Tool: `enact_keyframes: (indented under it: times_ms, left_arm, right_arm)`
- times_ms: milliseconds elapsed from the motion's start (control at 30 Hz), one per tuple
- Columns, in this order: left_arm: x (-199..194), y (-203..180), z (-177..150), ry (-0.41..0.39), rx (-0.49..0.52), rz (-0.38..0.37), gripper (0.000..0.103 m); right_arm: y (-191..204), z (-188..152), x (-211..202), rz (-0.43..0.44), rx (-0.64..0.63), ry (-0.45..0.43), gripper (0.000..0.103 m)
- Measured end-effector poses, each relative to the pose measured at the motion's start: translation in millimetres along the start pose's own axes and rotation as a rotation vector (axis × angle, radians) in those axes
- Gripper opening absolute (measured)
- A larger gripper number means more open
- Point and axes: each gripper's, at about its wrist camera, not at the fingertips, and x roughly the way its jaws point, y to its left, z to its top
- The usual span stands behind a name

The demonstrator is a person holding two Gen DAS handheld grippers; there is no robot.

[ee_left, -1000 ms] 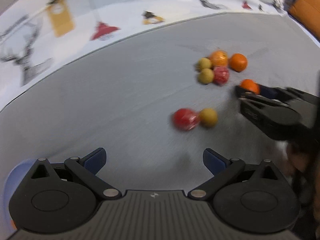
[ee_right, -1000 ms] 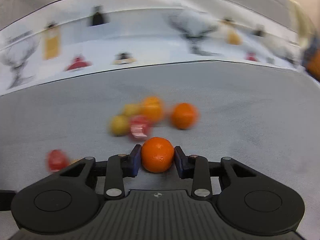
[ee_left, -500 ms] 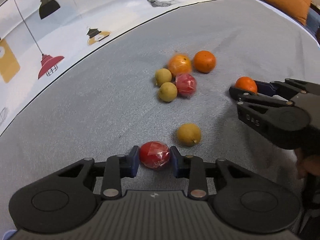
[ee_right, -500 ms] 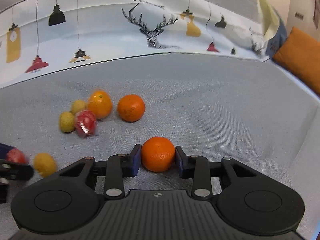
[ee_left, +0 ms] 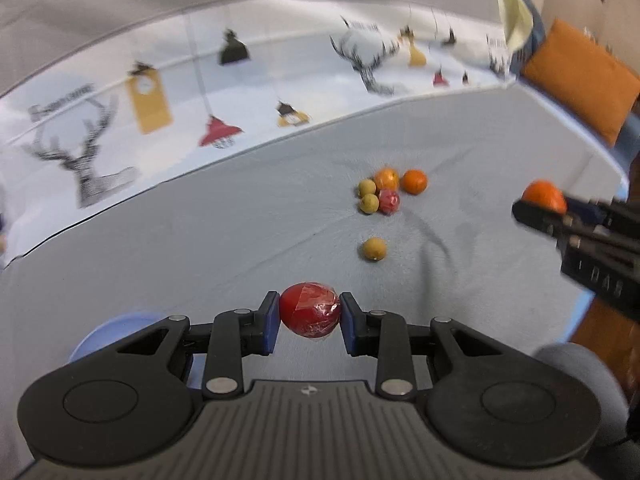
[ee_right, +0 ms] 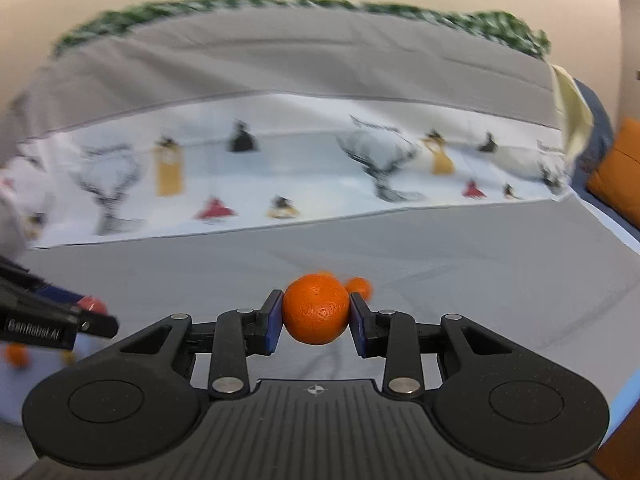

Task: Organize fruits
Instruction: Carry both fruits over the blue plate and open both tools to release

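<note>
My left gripper (ee_left: 310, 316) is clamped on a red wrapped fruit (ee_left: 310, 315), held above the grey cloth (ee_left: 200, 248). My right gripper (ee_right: 316, 314) pinches an orange (ee_right: 316, 309) between its blue pads. A lone yellow fruit (ee_left: 374, 249) lies on the cloth, near a cluster of five fruits (ee_left: 390, 192) farther back.
</note>
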Motion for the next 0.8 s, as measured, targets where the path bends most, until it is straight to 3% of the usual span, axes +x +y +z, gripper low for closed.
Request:
enact_keyframes:
  times_ms: [167,467,800]
  left_arm:
    - [-73,10,-26,-0.032,-0.044,0.033,0.035]
    - [-163,19,-79,-0.070,-0.092,0.044,0.035]
    - [-225,31,-122,-0.127,-0.135,0.096,0.035]
  right_arm:
    - [31,-1,-66,0.101,-0.035,-0.009,0.036]
    - [83,-27,-151,0.232,-0.077,0.016,0.036]
    - [116,-36,-188,0.322,-0.113,0.009,0.036]
